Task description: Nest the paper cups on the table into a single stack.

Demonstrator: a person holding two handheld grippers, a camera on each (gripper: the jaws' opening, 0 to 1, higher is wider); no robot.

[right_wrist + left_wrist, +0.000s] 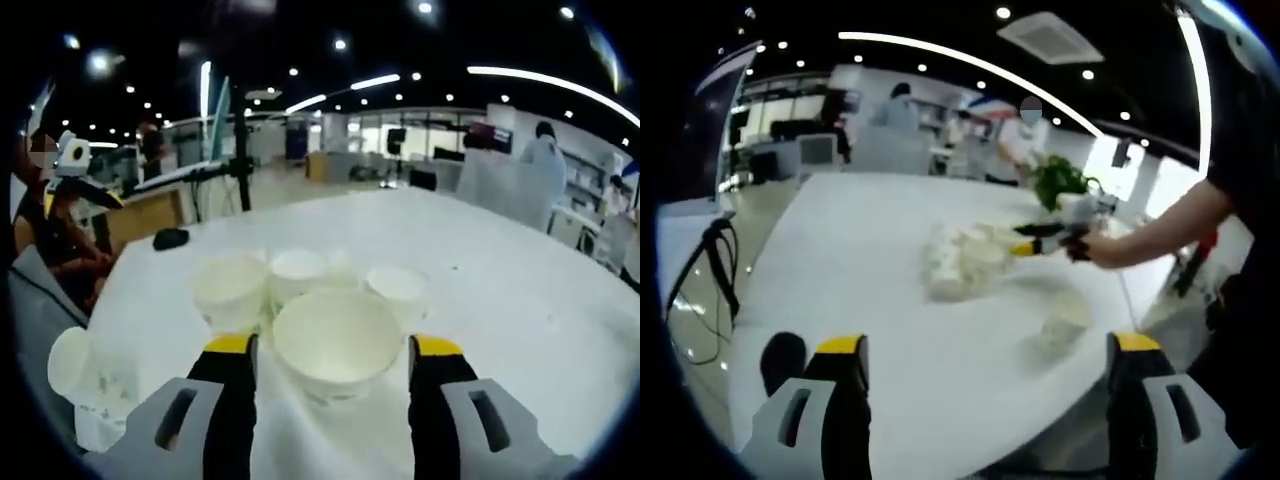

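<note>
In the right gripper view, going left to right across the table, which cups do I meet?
Tipped cup at the left edge → upright cup → cup behind it → large cup between the open jaws of the right gripper → cup on the right.

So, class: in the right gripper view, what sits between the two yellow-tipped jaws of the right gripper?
In the right gripper view, one wide white paper cup stands upright between the right gripper's open jaws, mouth up. Whether the jaws touch it is unclear.
</note>
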